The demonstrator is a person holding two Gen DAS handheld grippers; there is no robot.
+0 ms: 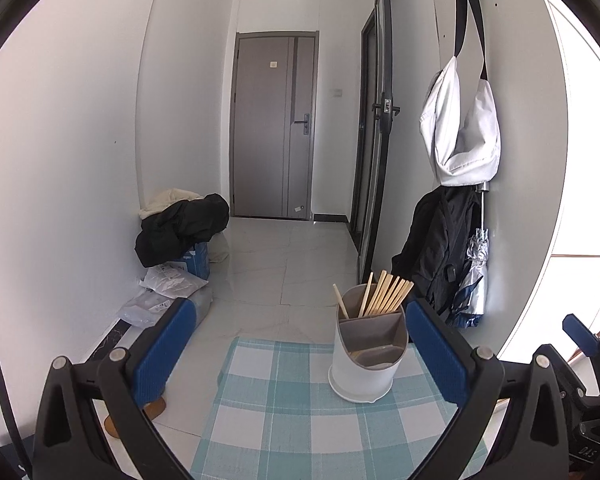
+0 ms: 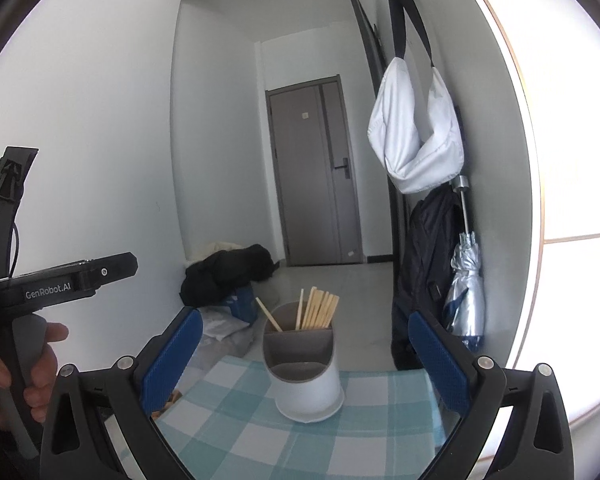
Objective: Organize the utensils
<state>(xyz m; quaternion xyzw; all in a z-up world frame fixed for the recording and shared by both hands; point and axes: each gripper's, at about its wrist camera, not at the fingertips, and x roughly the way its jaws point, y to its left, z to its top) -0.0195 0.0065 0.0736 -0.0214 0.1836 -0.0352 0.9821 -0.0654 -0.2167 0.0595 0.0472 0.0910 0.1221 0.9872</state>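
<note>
Standing upright on the checked cloth (image 1: 284,420), the holder (image 1: 366,364) sits near the table's far edge, its white base wholly on the cloth. It has three compartments: the rear one carries a bundle of chopsticks (image 1: 388,294) leaning right, with a single stick apart from them leaning left; the two front compartments look shallow and grey, their contents unclear.

The left gripper (image 1: 300,344) hangs over the near part of the cloth with its jaws spread wide, nothing between the blue pads (image 1: 162,348). The holder lies ahead of it, just inside the right pad but not touching it.

The right gripper (image 2: 304,360) is likewise spread wide and empty, with the holder centred ahead between its pads (image 2: 172,360) and apart from both. In this view the left gripper's handle shows at the left edge, held by a hand (image 2: 16,376).

The cloth's far edge drops straight to a pale tiled floor (image 1: 284,256), open as far as the door (image 1: 274,124). Left of the table lie bags and a heap of clothes (image 1: 180,226); on the right wall hang a backpack (image 1: 440,256), a folded umbrella (image 1: 474,280) and a white bag (image 1: 460,136), close beside the table's right edge.
</note>
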